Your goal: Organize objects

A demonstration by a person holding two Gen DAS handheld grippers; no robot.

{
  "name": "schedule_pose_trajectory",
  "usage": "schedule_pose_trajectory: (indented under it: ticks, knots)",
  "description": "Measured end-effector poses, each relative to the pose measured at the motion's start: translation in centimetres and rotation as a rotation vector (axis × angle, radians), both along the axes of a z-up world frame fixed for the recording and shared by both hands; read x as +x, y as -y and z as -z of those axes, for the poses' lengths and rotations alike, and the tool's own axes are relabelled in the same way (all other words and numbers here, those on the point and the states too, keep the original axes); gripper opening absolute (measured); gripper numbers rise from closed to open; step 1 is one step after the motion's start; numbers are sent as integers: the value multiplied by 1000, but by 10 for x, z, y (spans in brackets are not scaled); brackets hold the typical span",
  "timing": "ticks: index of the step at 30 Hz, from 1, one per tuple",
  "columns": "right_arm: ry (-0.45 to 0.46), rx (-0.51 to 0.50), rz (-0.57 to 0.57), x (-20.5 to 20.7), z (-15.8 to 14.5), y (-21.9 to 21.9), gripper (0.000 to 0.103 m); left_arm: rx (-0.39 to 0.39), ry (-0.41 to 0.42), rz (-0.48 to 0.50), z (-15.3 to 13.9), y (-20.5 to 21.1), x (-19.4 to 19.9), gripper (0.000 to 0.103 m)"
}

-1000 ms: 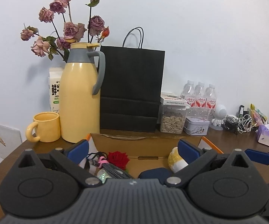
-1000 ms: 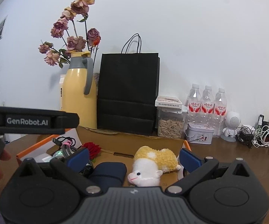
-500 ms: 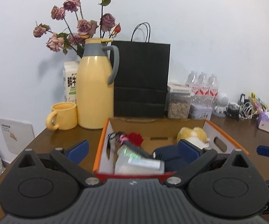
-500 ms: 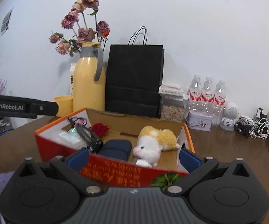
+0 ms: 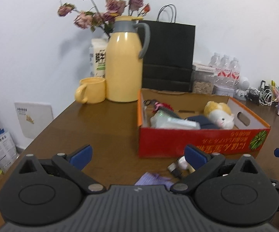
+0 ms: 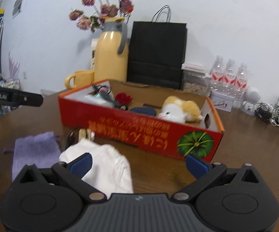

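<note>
Both pairs of blue-padded fingers stand wide apart with nothing between them: the left gripper (image 5: 137, 155) over bare brown table (image 5: 100, 127), the right gripper (image 6: 139, 164) above a white cloth pouch (image 6: 104, 170). Half a second ago both cameras sat close behind the red cardboard box (image 6: 139, 129), its near wall filling the gap between the fingers; now both have drawn back and risen, so the whole box shows, and things hidden before lie on the table in front of it: the white pouch, a purple drawstring pouch (image 6: 34, 152) just to its left, and a small pale blurred item (image 6: 85, 134) against the box's near wall. The box stands where it was, in front of the yellow thermos jug (image 5: 124, 67) and black paper bag (image 5: 168, 52).

The box's long axis runs left to right across the table, and its printed lettering reads upside down from here. Inside it, a plush toy (image 6: 180, 109) lies at the right end, face toward the camera, with a dark blue case (image 6: 143, 110), a red rose (image 6: 123, 99) and a black hairbrush (image 6: 110, 99) to its left.
</note>
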State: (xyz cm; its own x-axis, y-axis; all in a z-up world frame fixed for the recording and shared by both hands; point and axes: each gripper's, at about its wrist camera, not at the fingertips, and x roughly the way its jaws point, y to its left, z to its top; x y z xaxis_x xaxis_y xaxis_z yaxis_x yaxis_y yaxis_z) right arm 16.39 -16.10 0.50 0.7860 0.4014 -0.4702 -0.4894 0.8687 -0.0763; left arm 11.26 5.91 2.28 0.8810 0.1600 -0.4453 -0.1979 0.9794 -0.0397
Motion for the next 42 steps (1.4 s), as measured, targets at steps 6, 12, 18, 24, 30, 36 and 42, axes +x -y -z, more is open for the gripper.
schedule_pose_trajectory:
  ticks: [6,12,18,24,30,36,42]
  knots:
    - [-49,-10,-72,-4,6,-12,103,-7,-17,-9,5,-10,-17,103]
    - [-131,-43,-136,4,15,-22,103,-12,-28,-3,9,-16,-31,103]
    - [-201,-31,-148,25,22,-30,103,-37,-47,-6,17,-21,-36,103]
    - [-241,21,-138,37,25,-28,103,-52,-60,-13,23,-23,-37,103]
    - [-231,-5,-140,36,25,-32,96,-62,-64,-8,25,-21,-36,103]
    - [-202,6,-133,31,22,-29,75,-58,-70,-5,26,-18,-35,103]
    - [-136,22,-96,22,16,-21,74,-55,-73,-5,26,-15,-34,103]
